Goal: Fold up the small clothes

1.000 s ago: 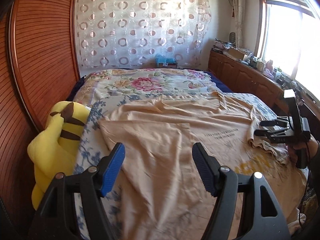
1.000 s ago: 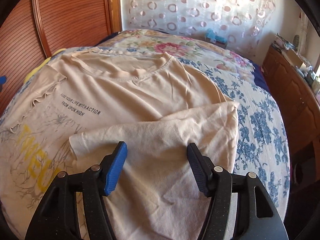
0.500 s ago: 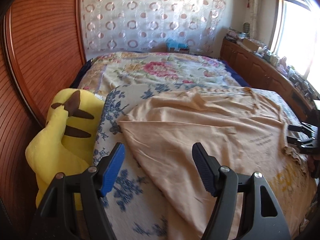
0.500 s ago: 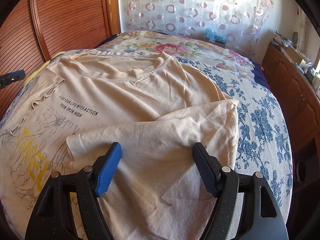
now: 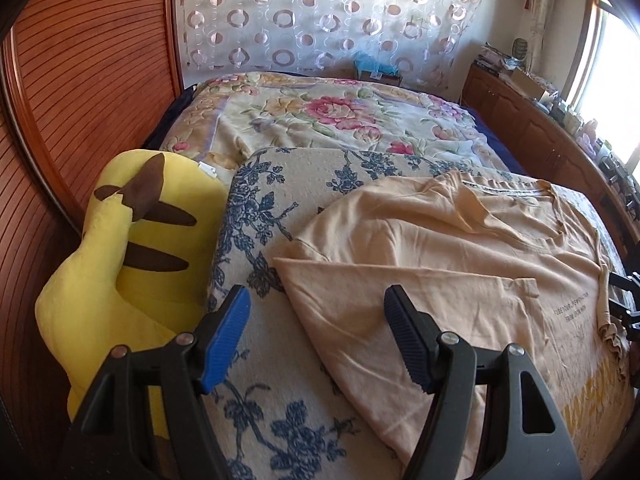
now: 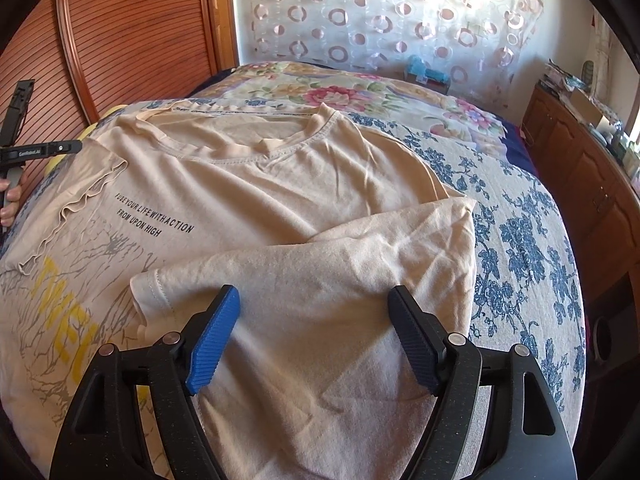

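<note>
A beige T-shirt [image 6: 280,184] with black lettering and yellow letters lies face up on the blue-flowered bedspread [image 6: 520,240]. Its right side is folded inward as a flap [image 6: 360,264]. My right gripper [image 6: 313,308] hovers open over that flap, pads clear of the cloth. In the left wrist view the T-shirt [image 5: 460,248] shows its left side folded in too. My left gripper [image 5: 318,312] stands open above the shirt's left folded edge and the bedspread, holding nothing. Each gripper shows at the edge of the other's view: the left gripper [image 6: 40,147], the right gripper [image 5: 626,300].
A yellow plush toy [image 5: 132,260] lies against the bed's left side by the slatted wooden panel [image 5: 80,80]. A floral blanket [image 5: 340,116] covers the far half of the bed. Wooden cabinets [image 5: 540,128] with clutter run along the right under a window.
My left gripper has swung left and lower, from over the middle of the shirt to its left folded edge. The right gripper stayed in place and its jaws widened.
</note>
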Demonstrator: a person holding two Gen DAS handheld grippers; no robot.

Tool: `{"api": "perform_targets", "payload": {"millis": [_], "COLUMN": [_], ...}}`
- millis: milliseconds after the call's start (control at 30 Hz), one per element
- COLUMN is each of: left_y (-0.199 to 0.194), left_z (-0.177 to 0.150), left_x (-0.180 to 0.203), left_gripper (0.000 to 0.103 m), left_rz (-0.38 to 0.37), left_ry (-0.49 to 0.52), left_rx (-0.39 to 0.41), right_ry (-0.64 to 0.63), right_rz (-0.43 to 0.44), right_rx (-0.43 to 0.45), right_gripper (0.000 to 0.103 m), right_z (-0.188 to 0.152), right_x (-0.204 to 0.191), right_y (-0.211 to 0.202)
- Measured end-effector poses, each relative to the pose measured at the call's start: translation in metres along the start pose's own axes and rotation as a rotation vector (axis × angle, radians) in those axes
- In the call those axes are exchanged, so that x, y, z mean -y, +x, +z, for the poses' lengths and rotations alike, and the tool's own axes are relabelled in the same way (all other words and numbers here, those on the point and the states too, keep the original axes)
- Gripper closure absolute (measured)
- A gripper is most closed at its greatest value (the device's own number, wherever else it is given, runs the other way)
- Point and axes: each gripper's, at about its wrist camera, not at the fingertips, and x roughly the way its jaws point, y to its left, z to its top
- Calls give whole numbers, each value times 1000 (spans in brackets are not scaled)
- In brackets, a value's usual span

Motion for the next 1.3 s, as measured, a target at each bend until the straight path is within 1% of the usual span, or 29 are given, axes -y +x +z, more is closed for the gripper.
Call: {"api": "perform_targets", "payload": {"millis": [133, 300, 400, 433, 467, 533, 700, 867, 900, 933, 1000, 1067, 1167, 1233, 1300], "left_y": [6, 7, 7, 5, 6, 5, 6, 6, 6, 7, 7, 7, 7, 6, 1], "left_z": [3, 3, 4, 4, 5, 5, 8, 8, 9, 8, 8, 7, 7, 7, 6], "left_x": [1, 4, 7, 8, 9, 12, 14, 14, 15, 14, 13, 8, 1, 1, 5], "left_gripper": [33, 34, 47, 56, 61, 65, 64, 65, 67, 75, 80, 88, 98, 102, 103], "left_rz": [-5, -9, -23, -39, -49, -59, -41, -49, -48, -41, -32, -33, -38, -50, -50], "left_ry": [8, 23, 36, 39, 38, 48, 45, 43, 48, 56, 65, 61, 42, 39, 45], "left_rx": [-13, -4, 4, 7, 6, 4, -3, 2, 8, 14, 22, 25, 29, 36, 59], "right_ry": [1, 0, 0, 0, 0, 0, -1, -1, 0, 5, 18, 35, 56, 71, 84], "right_rz": [0, 0, 0, 0, 0, 0, -1, -2, 0, 2, 11, 39, 29, 4, -15], "right_rx": [0, 0, 0, 0, 0, 0, 0, 0, 0, 0, 1, 11, 31, 54, 65], "right_gripper": [24, 24, 24, 24, 24, 24, 24, 23, 23, 23, 23, 24, 24, 24, 24], "right_z": [0, 0, 0, 0, 0, 0, 0, 0, 0, 0, 1, 2, 6, 11, 15], "right_x": [0, 0, 0, 0, 0, 0, 0, 0, 0, 1, 2, 8, 20, 33, 43], "right_y": [0, 0, 0, 0, 0, 0, 0, 0, 0, 0, 0, -3, -11, -18, -21]}}
